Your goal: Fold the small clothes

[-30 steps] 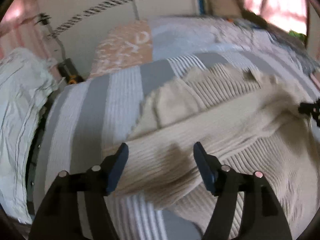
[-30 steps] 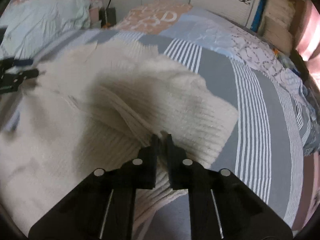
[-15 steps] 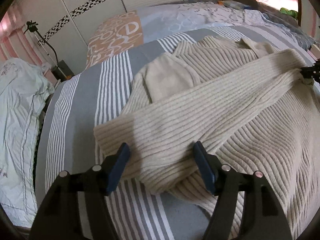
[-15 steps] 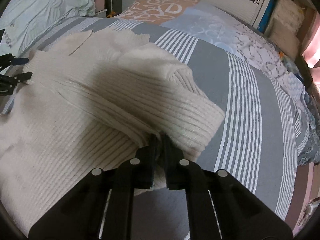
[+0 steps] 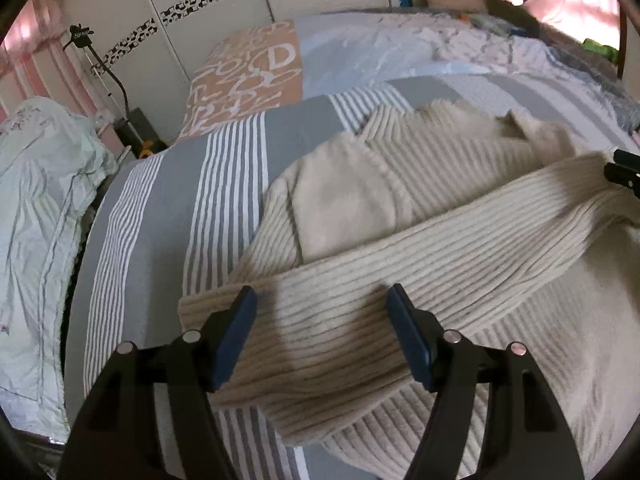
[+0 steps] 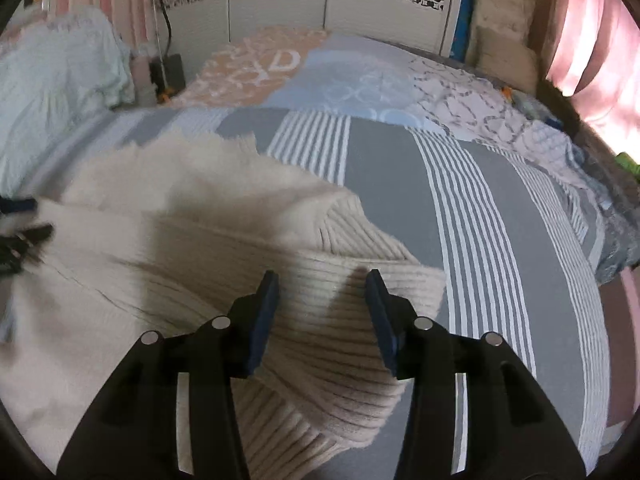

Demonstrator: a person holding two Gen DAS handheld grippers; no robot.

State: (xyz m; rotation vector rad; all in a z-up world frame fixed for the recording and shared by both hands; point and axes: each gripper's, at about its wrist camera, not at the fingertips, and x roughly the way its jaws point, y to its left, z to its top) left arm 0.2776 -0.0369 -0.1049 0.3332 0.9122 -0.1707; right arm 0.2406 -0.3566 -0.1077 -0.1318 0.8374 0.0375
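Cream ribbed sweater (image 5: 460, 248) lies on the striped bed (image 5: 160, 216), sleeves folded across; both my left gripper (image 5: 320, 320) and right gripper (image 6: 322, 304) hover agape, empty; looks thick, floppy, grippy, so I'd pinch hem corners.

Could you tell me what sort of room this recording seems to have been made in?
Most likely a bedroom: the cream ribbed sweater lies on a bed with a grey striped cover, white wardrobe-like panelled doors stand behind it, and a pink curtain hangs at the side.

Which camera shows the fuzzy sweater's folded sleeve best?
The left wrist view: the sleeve lies sharp across the cream ribbed sweater. The right wrist view shows only the sleeve's cuff end, with the sweater's far part blurred.
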